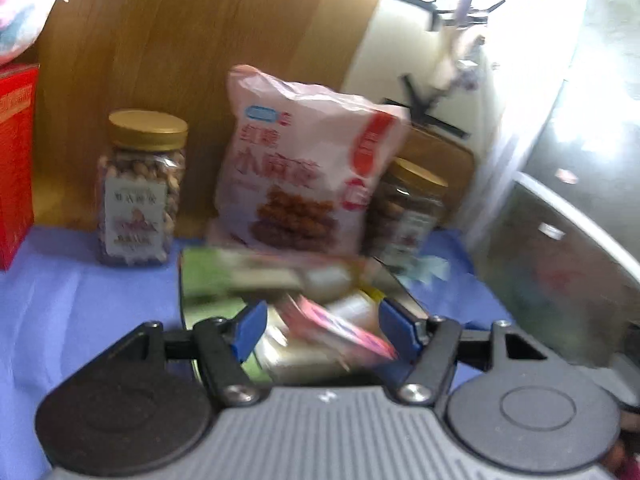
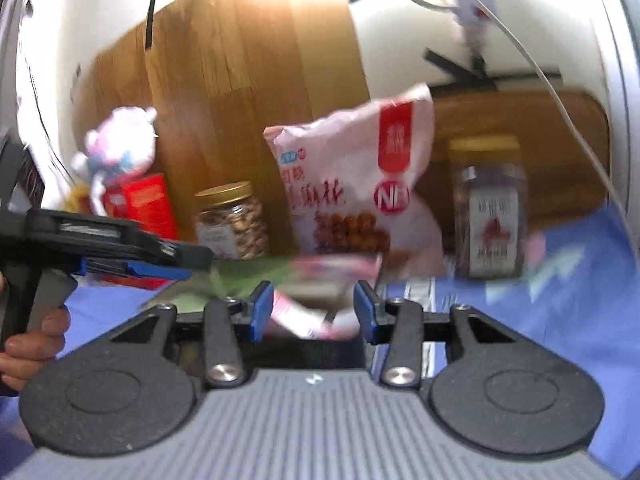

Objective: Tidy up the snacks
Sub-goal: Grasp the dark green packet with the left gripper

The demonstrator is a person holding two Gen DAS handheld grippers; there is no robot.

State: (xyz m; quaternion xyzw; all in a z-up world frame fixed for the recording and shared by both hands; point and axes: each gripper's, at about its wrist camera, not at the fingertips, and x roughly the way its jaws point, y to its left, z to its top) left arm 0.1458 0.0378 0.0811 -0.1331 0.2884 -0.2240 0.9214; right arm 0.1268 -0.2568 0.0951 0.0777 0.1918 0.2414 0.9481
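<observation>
- Now we see the left gripper (image 1: pixel 322 330) over a shiny tray (image 1: pixel 188 280) heaped with small snack packets (image 1: pixel 340 326); its jaws stand partly apart, and blur hides whether they touch anything.
- We see the right gripper (image 2: pixel 314 310) with jaws likewise half open around a pink packet (image 2: pixel 298 320); we cannot tell if they grip it.
- Behind the tray, a pink snack bag (image 1: pixel 304 160) stands upright against the wooden board (image 1: pixel 180 40).
- We spot a gold-lidded nut jar (image 1: pixel 140 188) left of the bag, a second jar (image 1: pixel 408 216) to its right.
- All rest on the blue-clothed table (image 1: pixel 60 300), a red box (image 1: pixel 14 160) at far left.
- In the right wrist view, a hand (image 2: pixel 34 344) holds the left gripper's handle.
</observation>
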